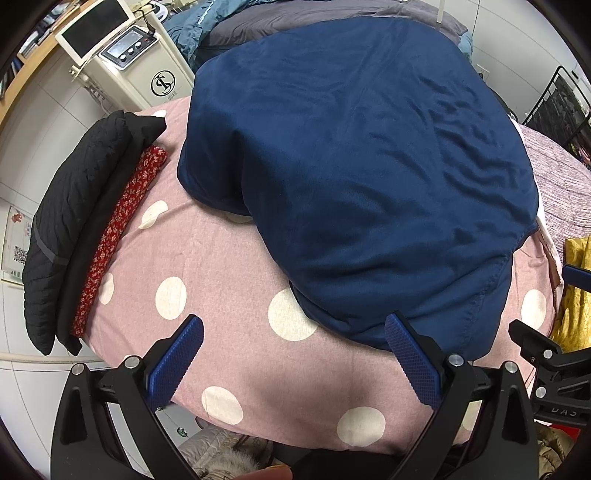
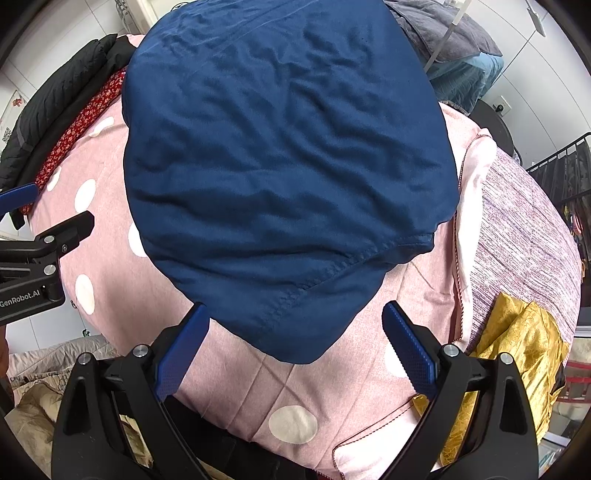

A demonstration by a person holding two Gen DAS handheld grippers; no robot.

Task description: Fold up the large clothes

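Observation:
A large navy blue garment [image 1: 351, 177] lies spread on a pink polka-dot bedspread [image 1: 229, 258]; it also fills the right wrist view [image 2: 284, 166]. My left gripper [image 1: 295, 325] is open and empty, hovering just in front of the garment's near hem, with its right pad [image 1: 410, 354] over the hem. My right gripper [image 2: 295, 314] is open and empty above the garment's near rounded corner [image 2: 295, 350]. The left gripper shows at the left edge of the right wrist view [image 2: 40, 254].
A pile of folded black clothes [image 1: 70, 229] and a folded red floral cloth [image 1: 118, 232] lie along the bed's left edge. A yellow cloth [image 2: 517, 347] sits at the right. A grey and teal duvet [image 1: 295, 14] lies behind. A white machine [image 1: 122, 51] stands far left.

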